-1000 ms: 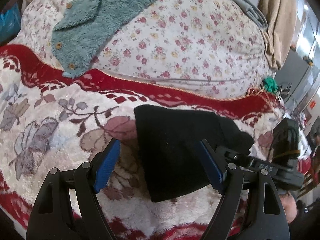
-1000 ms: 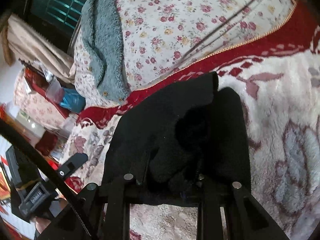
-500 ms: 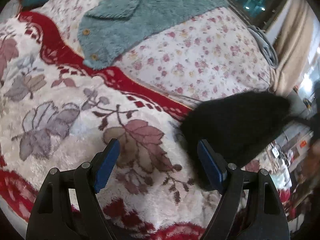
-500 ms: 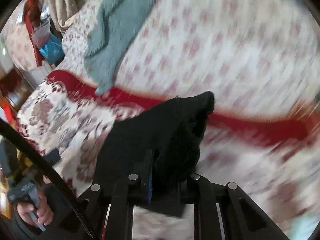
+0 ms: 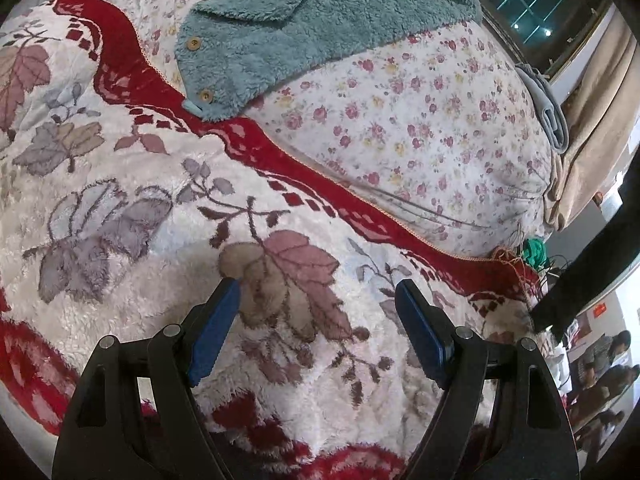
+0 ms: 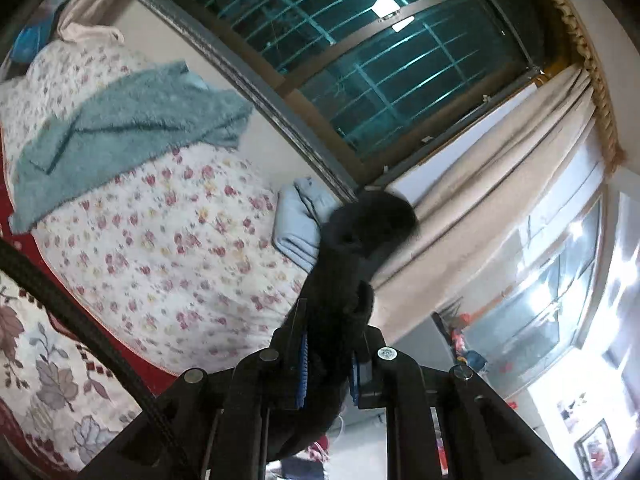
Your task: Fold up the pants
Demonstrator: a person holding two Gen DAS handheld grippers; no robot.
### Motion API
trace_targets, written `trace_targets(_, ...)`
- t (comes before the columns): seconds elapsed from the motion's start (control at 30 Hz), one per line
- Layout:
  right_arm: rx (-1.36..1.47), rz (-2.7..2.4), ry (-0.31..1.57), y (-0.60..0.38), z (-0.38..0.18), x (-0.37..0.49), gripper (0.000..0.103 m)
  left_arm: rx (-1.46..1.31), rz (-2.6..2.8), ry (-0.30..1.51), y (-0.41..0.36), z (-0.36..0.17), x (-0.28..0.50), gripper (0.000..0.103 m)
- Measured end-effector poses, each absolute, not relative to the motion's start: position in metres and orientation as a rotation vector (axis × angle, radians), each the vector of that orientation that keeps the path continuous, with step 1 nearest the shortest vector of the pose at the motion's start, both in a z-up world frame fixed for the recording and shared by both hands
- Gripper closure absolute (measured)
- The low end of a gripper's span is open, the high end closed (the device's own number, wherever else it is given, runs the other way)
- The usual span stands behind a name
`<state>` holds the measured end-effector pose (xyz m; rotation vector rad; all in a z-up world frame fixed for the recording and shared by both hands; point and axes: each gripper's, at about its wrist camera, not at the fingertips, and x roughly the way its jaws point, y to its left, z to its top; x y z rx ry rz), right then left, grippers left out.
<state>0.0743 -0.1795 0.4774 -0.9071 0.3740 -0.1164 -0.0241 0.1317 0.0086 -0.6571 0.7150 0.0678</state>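
Observation:
The folded black pants [image 6: 352, 264] are clamped in my right gripper [image 6: 326, 364], lifted off the bed and held up toward the window side. In the left wrist view a dark strip of the pants [image 5: 592, 272] hangs at the far right edge, clear of the blanket. My left gripper [image 5: 318, 320] is open and empty, its blue pads [image 5: 216, 324] spread just above the white-and-red leaf-patterned blanket [image 5: 160, 208].
A teal fleece jacket [image 5: 304, 20] lies on the flowered quilt [image 5: 420, 128] behind the blanket. A folded pale blue cloth [image 6: 300, 224] sits by the window and beige curtain [image 6: 488, 184]. People sit at the far right [image 5: 604, 364].
My right gripper has lifted the black pants off the blanket and swung them up and to the right. The left gripper stays open, now over bare blanket.

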Motion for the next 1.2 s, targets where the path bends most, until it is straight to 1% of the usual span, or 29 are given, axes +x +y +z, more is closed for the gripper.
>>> trace_targets(0.23,-0.905,-0.011,0.439,-0.161,0.447,0.072,0.089,-0.662,0.108,0.684,0.135,0.016,-0.032,0.023)
trace_targets(0.37,-0.861,0.139,0.495,-0.124,0.415,0.079,0.089,-0.638,0.192,0.570,0.134,0.037,-0.065,0.023)
trace_targets(0.53,-0.883,0.336,0.567,-0.041,0.343,0.086,0.089,-0.684,0.258,0.496,0.140,0.037,-0.103,0.023)
trace_targets(0.7,-0.961,0.520,0.624,0.049,0.263,0.079,0.089,-0.729,0.301,0.472,0.147,0.029,-0.117,0.023)
trace_targets(0.83,-0.939,0.652,0.665,0.104,0.226,0.072,0.089,-0.749,0.304,0.483,0.150,0.024,-0.115,0.023)
trace_targets(1.07,-0.855,0.811,0.750,0.199,0.155,0.062,0.089,-0.796,0.356,0.410,0.163,0.021,-0.132,0.023)
trace_targets(1.2,-0.774,0.916,0.773,0.241,0.124,0.048,0.089,-0.821,0.353,0.429,0.169,0.015,-0.130,0.023)
